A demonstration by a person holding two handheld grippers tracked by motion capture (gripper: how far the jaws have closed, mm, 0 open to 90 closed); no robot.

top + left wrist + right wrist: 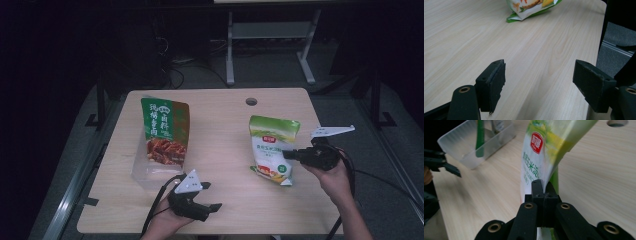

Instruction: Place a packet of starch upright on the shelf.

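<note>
Two snack pouches stand on the light wooden surface (220, 200), one at each side. At the left, a green pouch (164, 131) printed with braised meat stands upright inside a clear plastic bin (146, 175), which sits left of centre; in the right tool's view the same bin (456, 147) appears at the far left with the pouch's green edge showing through its wall. Just near of the bin, at the near edge of the surface, the left tool (207, 206) is held in a hand (162, 225), its jaws spread wide with nothing between them; its own view shows the two black pads (496, 82) well apart above bare wood grain, with the bottom corner of the white and green pouch (531, 7) at the far edge. To the right, that white and green pouch (272, 147) stands tilted, and the right tool (289, 155), held by the right hand (335, 177), is clamped on its right edge. In the right tool's view the jaws are pressed together on the pouch's (541, 152) lower edge. A round cable hole (251, 101) lies at the far side.
</note>
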